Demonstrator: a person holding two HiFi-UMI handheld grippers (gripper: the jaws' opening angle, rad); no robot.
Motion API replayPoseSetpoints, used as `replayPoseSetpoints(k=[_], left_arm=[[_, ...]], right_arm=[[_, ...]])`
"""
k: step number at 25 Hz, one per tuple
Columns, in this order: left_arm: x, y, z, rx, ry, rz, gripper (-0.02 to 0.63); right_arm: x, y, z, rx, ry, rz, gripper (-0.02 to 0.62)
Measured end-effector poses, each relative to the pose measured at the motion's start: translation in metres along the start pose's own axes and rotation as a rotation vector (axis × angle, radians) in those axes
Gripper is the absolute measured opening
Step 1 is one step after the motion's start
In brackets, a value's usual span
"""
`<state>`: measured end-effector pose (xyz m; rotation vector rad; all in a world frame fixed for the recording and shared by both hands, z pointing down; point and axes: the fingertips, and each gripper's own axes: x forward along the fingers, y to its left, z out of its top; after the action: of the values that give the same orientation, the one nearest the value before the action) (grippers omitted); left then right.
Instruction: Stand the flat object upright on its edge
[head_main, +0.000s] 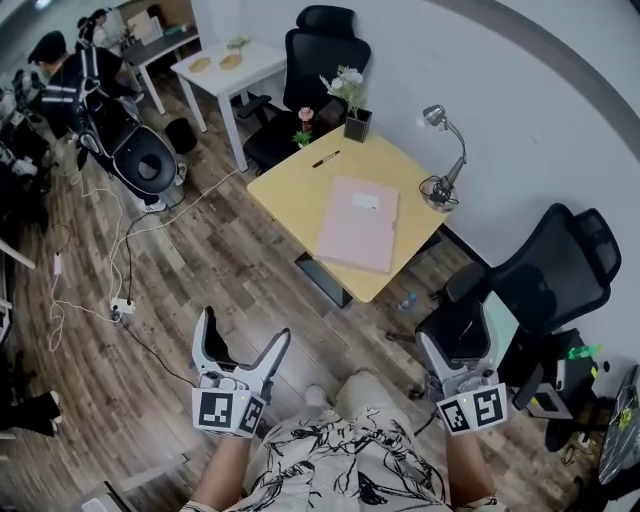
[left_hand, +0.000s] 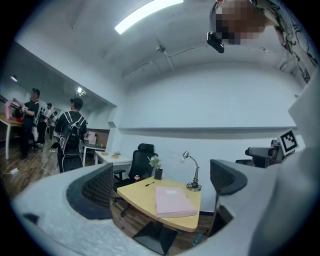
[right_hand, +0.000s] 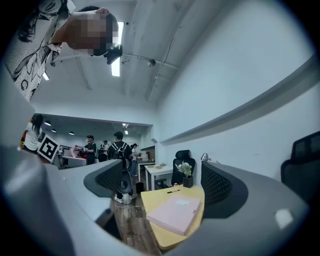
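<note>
Head view: pink folder (head_main: 358, 224) lies flat on yellow table (head_main: 290, 185), long axis pointing away, well ahead of left gripper (head_main: 245, 326) and right gripper (head_main: 462, 345), neither clearly nearer. Left gripper view: jaws apart, empty. Right gripper view: jaws apart, empty

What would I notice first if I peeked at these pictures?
The flat pink folder jumps out first, lying flat on the yellow wooden table by the white wall. Next come the left gripper and the right gripper, low in the head view, both open and empty and not yet at the table. A bendy silver desk lamp stands at the table's corner by the wall.
</note>
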<state>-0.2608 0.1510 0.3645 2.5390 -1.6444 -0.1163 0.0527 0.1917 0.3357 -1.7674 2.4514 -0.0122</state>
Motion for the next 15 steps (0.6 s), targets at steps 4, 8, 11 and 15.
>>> replayPoseSetpoints(k=[4, 8, 11, 15], left_arm=[[0.016, -0.006, -0.009, -0.006, 0.023, -0.032, 0.594], [0.036, -0.005, -0.011, -0.001, 0.026, -0.036, 0.594], [0.052, -0.006, -0.01, -0.002, 0.025, -0.037, 0.595], [0.077, -0.005, -0.005, 0.005, 0.014, -0.029, 0.595]], right_arm=[[0.004, -0.01, -0.005, 0.017, 0.003, -0.026, 0.486], [0.014, -0.021, -0.009, 0.008, 0.01, -0.032, 0.486], [0.025, -0.034, -0.005, 0.008, 0.0, -0.037, 0.486], [0.046, -0.051, -0.002, 0.003, -0.009, -0.032, 0.486]])
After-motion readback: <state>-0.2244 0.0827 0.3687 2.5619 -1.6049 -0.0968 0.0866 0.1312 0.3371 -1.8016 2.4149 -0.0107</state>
